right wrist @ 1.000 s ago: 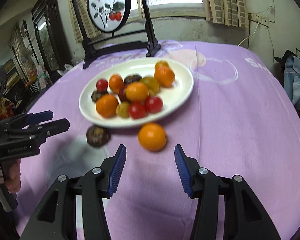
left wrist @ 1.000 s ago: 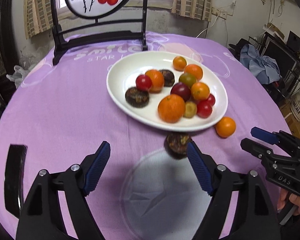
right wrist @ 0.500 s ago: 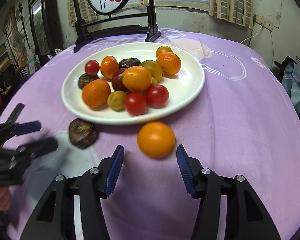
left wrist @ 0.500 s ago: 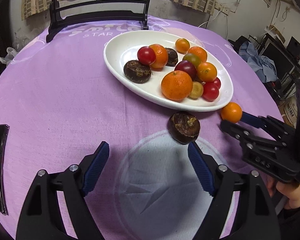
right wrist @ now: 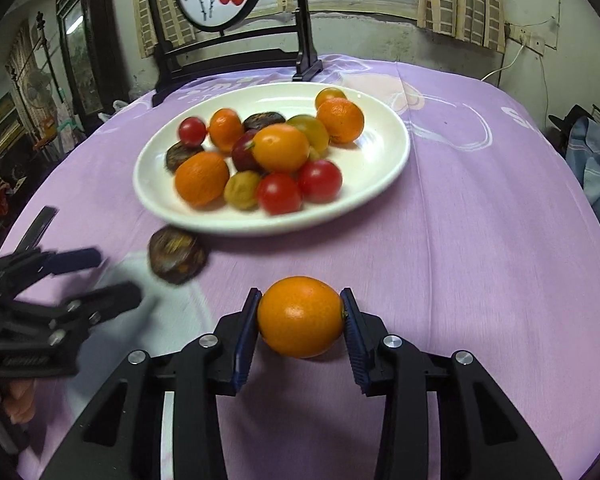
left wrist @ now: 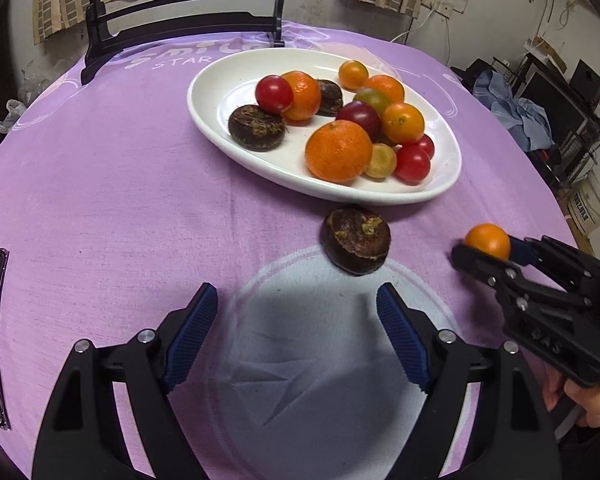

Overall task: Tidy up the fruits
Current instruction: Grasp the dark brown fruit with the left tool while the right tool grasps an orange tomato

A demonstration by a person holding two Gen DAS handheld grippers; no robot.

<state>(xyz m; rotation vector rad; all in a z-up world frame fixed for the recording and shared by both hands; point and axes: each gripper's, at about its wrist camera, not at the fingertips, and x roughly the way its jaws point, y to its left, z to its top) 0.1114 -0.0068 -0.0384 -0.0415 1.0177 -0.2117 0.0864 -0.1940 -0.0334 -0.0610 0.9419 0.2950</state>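
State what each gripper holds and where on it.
The right gripper has just closed on the loose orange, fingers on its two opposite sides. The left gripper holds nothing.

Right gripper (right wrist: 300,320) has just closed, apparently gripping; left gripper (left wrist: 296,328) gapes.

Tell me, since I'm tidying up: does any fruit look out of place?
Yes. A dark brown fruit lies on the purple cloth just outside the white plate. An orange fruit is also off the plate, clamped in the right gripper.
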